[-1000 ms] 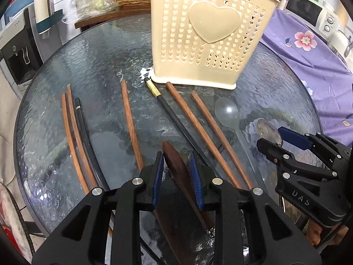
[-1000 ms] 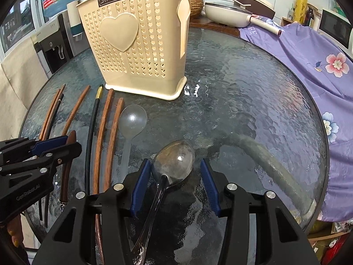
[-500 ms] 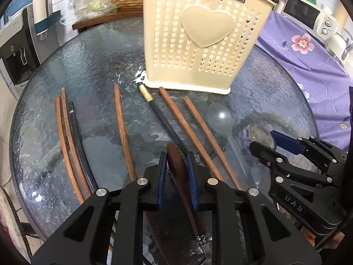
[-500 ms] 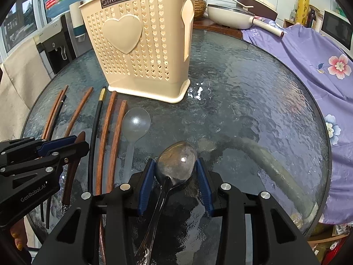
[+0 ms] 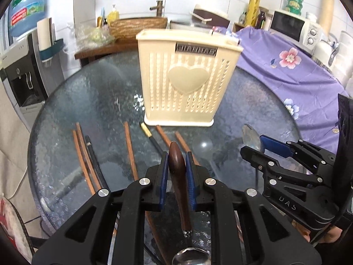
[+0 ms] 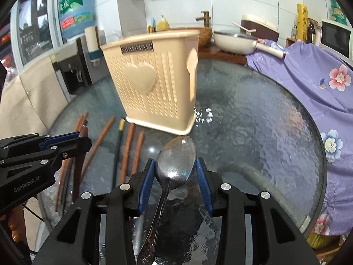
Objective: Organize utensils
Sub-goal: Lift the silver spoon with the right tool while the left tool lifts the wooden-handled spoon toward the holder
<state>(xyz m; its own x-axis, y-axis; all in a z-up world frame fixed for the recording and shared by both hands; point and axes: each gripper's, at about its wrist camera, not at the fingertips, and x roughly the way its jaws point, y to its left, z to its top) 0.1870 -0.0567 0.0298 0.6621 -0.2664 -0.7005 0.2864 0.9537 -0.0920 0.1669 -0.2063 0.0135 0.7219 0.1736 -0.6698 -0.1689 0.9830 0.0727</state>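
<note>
My left gripper (image 5: pixel 176 165) is shut on the dark wooden handle (image 5: pixel 177 176) of a spoon, lifted off the glass, metal bowl toward the camera. My right gripper (image 6: pixel 175 165) is shut on the bowl of a metal spoon (image 6: pixel 176 159), also lifted, handle hanging back. A cream perforated utensil holder (image 5: pixel 187 81) with a heart stands upright at the table's middle; it also shows in the right wrist view (image 6: pixel 152 84). Several wooden and black chopsticks (image 5: pixel 129 145) and a clear plastic spoon (image 5: pixel 201 146) lie in front of it.
The round glass table (image 6: pixel 253 114) has its rim close on the left and right. A purple floral cloth (image 6: pixel 313 81) covers furniture to the right. A water dispenser (image 5: pixel 19 75) stands at the left, a counter with a basket and pot behind.
Both grippers have closed on their spoons and lifted them off the glass, tilting up and pulling back so the holder looks farther away.
</note>
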